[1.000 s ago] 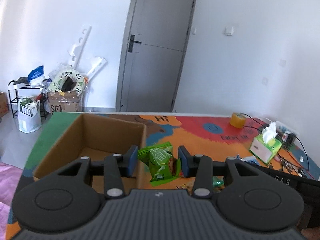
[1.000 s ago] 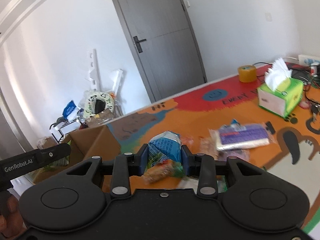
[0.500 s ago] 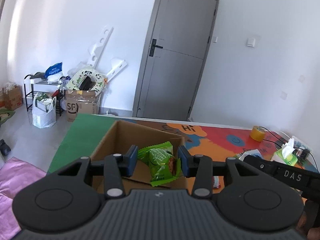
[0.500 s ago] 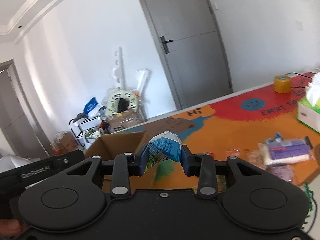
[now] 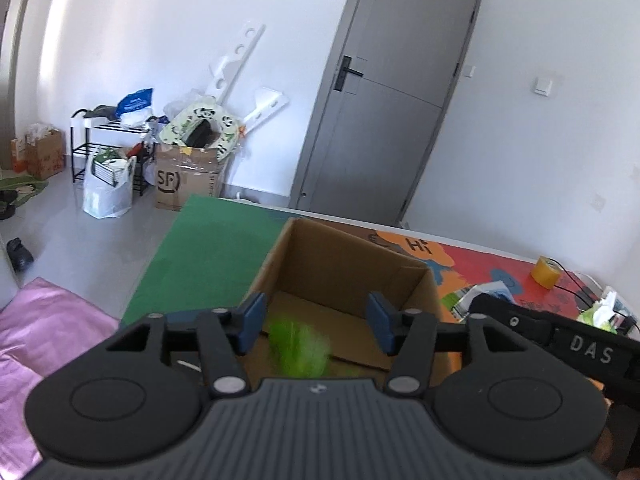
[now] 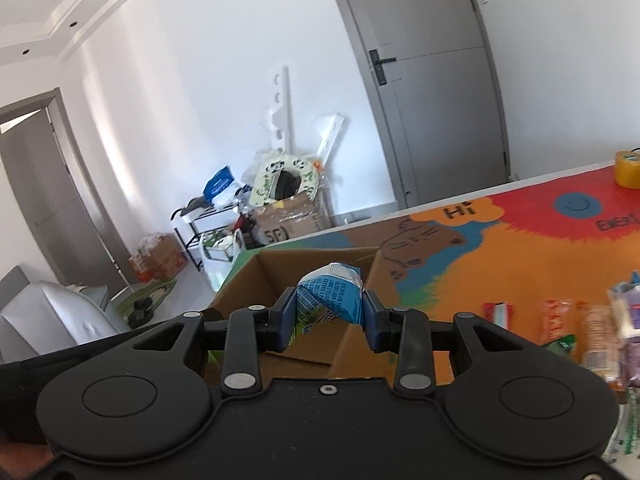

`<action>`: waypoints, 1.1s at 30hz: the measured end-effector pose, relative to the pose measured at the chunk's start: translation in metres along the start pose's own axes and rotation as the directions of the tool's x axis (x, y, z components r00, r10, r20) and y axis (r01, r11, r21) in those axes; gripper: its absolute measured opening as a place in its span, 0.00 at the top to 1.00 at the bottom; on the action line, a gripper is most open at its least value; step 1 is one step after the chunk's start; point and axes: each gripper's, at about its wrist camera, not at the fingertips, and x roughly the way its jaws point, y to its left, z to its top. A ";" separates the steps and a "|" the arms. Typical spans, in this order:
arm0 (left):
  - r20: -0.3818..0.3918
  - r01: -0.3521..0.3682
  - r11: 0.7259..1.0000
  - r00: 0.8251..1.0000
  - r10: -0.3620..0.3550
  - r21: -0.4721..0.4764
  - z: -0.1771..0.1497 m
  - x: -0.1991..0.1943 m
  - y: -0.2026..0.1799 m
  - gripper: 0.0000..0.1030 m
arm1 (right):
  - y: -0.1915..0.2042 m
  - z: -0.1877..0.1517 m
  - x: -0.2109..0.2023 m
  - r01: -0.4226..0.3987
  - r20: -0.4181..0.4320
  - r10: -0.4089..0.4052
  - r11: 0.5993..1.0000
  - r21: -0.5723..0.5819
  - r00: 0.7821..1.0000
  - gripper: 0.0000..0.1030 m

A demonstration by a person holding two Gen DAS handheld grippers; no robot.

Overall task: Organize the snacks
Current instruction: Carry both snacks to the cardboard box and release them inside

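My left claw (image 5: 316, 322) is opening over the box (image 5: 340, 280), the green packet (image 5: 300, 346) blurred and loose between its jaws. My right claw (image 6: 329, 316) pinches the blue packet (image 6: 330, 300); I'd release well past the near rim.

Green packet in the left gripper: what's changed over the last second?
The left gripper carried it over the box; its jaws are opening and the green packet, blurred, is dropping free. The right gripper also moved to the box, still shut on the blue packet.
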 end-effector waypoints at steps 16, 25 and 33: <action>0.005 -0.028 0.998 1.000 0.028 -0.060 -0.004 -0.007 0.023 0.26 | 0.010 -0.004 0.012 -0.080 -0.025 0.081 0.995 0.053 0.996 0.37; 0.021 -0.056 0.998 0.998 0.056 -0.022 -0.006 -0.015 0.009 0.16 | 0.000 -0.009 -0.019 -0.044 0.035 0.043 0.998 0.038 0.998 0.19; 0.004 -0.037 0.999 0.999 0.037 -0.016 -0.012 -0.012 -0.004 0.14 | -0.018 -0.010 -0.039 -0.002 0.067 -0.004 0.997 0.081 0.998 0.16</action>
